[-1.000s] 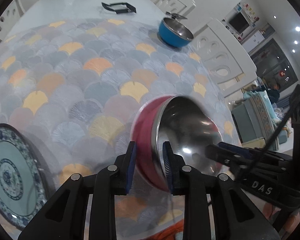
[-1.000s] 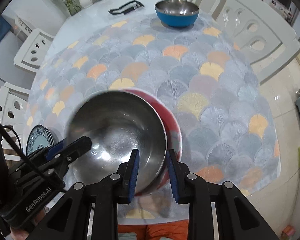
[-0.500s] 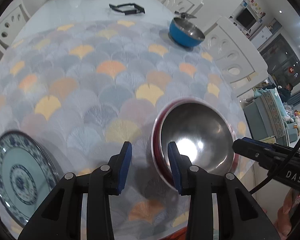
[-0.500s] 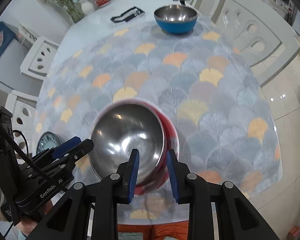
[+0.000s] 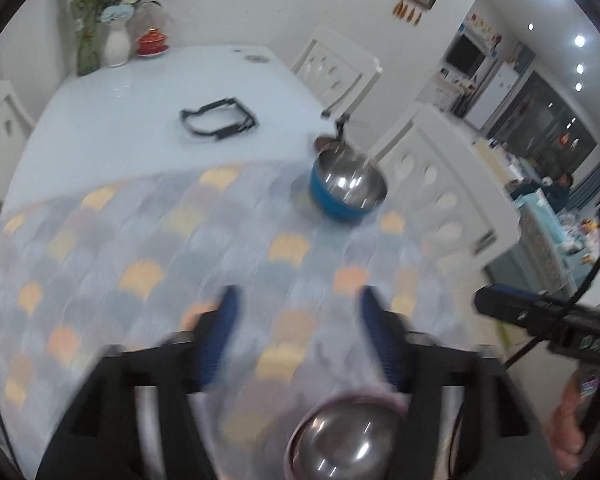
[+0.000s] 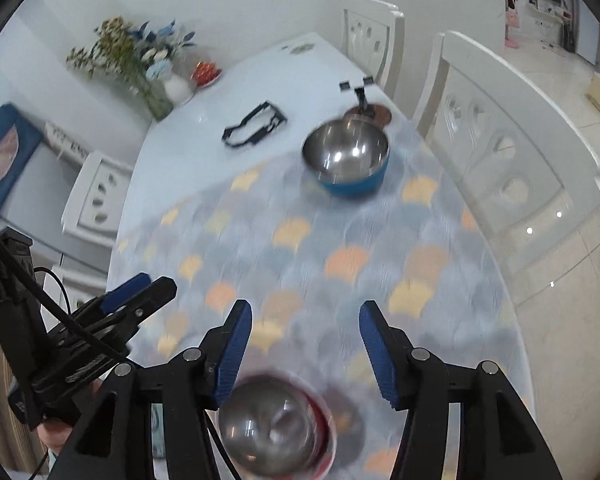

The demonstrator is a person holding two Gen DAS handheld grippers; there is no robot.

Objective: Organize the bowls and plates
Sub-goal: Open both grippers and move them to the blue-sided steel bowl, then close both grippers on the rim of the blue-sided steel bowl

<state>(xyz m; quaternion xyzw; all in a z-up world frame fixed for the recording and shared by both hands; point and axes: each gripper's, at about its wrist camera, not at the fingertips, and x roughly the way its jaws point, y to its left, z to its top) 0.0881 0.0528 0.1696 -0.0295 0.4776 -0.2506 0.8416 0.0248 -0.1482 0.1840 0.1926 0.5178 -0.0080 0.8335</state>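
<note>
- Now both grippers, left (image 5: 296, 320) and right (image 6: 305, 334), are standing spread, jaws just having been opening, nothing between them.
- Red bowl (image 6: 278, 424) is sitting on the mat (image 6: 340, 248) below; blue bowl (image 6: 346, 160) is resting far off.

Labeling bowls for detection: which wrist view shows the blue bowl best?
Right wrist: the blue bowl shows its whole rim, steel inside and blue wall, only mildly blurred. Left wrist also has it unobstructed, but motion blur smears the rim more.

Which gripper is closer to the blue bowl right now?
Hard to call; both look about level. The left gripper and right gripper are open over the patterned cloth, well short of the blue bowl.
</note>
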